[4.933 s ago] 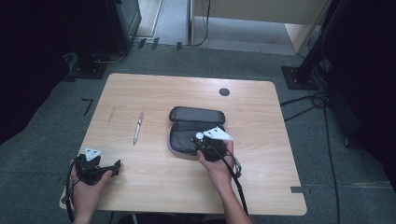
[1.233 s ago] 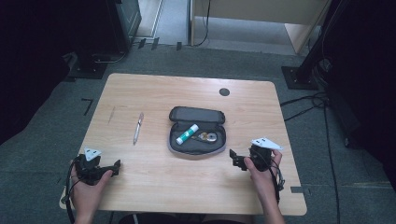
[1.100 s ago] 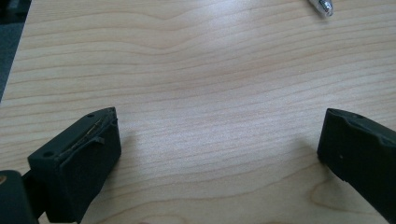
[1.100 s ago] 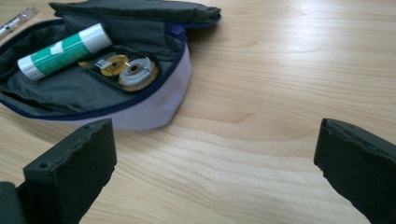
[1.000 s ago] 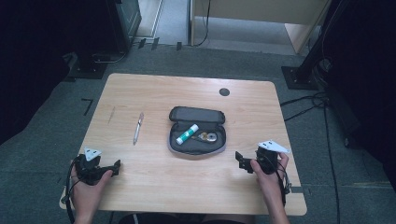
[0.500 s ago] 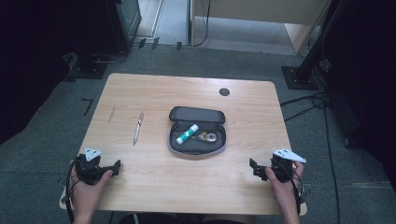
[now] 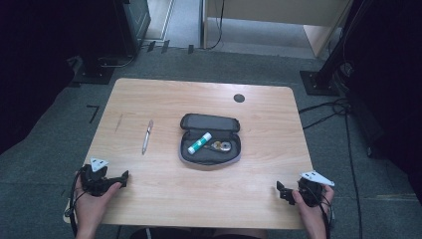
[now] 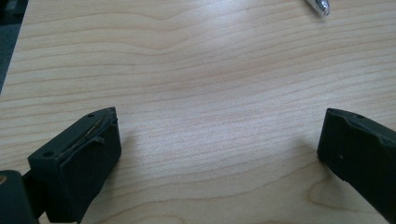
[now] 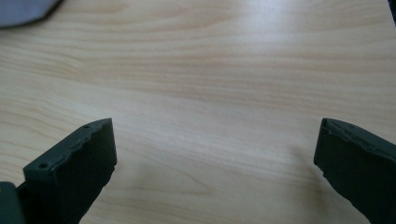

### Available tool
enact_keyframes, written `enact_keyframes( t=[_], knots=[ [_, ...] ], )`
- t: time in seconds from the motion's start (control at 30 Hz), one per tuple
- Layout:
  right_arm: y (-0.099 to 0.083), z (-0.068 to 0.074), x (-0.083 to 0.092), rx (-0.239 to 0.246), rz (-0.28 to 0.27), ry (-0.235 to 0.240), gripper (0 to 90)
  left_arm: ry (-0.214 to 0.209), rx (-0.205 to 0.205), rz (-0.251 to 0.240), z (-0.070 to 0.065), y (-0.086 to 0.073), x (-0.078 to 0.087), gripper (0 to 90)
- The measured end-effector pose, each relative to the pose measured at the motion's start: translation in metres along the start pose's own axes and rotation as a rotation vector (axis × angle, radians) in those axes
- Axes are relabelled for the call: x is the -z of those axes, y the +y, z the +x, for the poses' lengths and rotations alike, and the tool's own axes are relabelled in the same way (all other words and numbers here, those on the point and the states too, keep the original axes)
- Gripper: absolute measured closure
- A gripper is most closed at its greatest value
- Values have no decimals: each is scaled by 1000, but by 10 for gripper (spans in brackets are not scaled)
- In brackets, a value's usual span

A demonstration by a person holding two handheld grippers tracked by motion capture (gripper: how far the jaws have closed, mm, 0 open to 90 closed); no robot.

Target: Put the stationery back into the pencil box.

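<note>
An open dark pencil case (image 7: 210, 139) lies in the middle of the wooden table (image 7: 259, 119). Inside it are a white and green glue stick (image 7: 199, 143) and a small round metallic item (image 7: 222, 146). A silver pen (image 7: 147, 136) lies left of the case; its tip (image 8: 318, 5) shows at the top of the left gripper view. My left gripper (image 7: 121, 177) rests at the near left corner, open and empty (image 8: 219, 149). At the near right edge my right gripper (image 7: 281, 190) is open with nothing between its jaws (image 9: 215, 154). The case's grey edge (image 9: 23, 11) peeks in at top left.
A round black grommet (image 7: 239, 98) sits near the table's far edge. Grey carpet surrounds the table, with dark stands (image 7: 102, 64) at far left, a stand base (image 7: 321, 79) at far right, and cables (image 7: 333, 107) on the floor to the right.
My right gripper has left the pencil case, leaving the glue stick and metallic item showing in it, and drawn back to the near right edge. The left gripper has stayed put.
</note>
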State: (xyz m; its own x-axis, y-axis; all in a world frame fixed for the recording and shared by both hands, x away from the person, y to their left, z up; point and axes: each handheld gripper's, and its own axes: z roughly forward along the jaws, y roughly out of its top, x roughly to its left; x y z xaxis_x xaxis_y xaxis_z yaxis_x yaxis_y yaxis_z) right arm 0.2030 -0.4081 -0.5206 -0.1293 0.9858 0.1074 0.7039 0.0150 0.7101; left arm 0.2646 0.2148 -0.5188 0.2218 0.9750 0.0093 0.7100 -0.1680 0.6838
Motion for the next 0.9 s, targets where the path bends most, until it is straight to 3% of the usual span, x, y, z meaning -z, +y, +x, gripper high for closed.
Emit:
enact_keyframes(
  t=[0.2,0.4,0.6,0.9],
  knots=[
    [-3,-1,-2,28,20,-28,0,0,0,0,1,0,0,0],
    [-5,0,-3,61,17,-44,0,21,33,4,3,1,0,0],
    [-6,0,-3,68,11,-45,0,-8,77,-24,3,5,5,0],
    [-6,0,-3,70,9,-45,0,-20,53,-54,-7,19,6,0]
  ],
)
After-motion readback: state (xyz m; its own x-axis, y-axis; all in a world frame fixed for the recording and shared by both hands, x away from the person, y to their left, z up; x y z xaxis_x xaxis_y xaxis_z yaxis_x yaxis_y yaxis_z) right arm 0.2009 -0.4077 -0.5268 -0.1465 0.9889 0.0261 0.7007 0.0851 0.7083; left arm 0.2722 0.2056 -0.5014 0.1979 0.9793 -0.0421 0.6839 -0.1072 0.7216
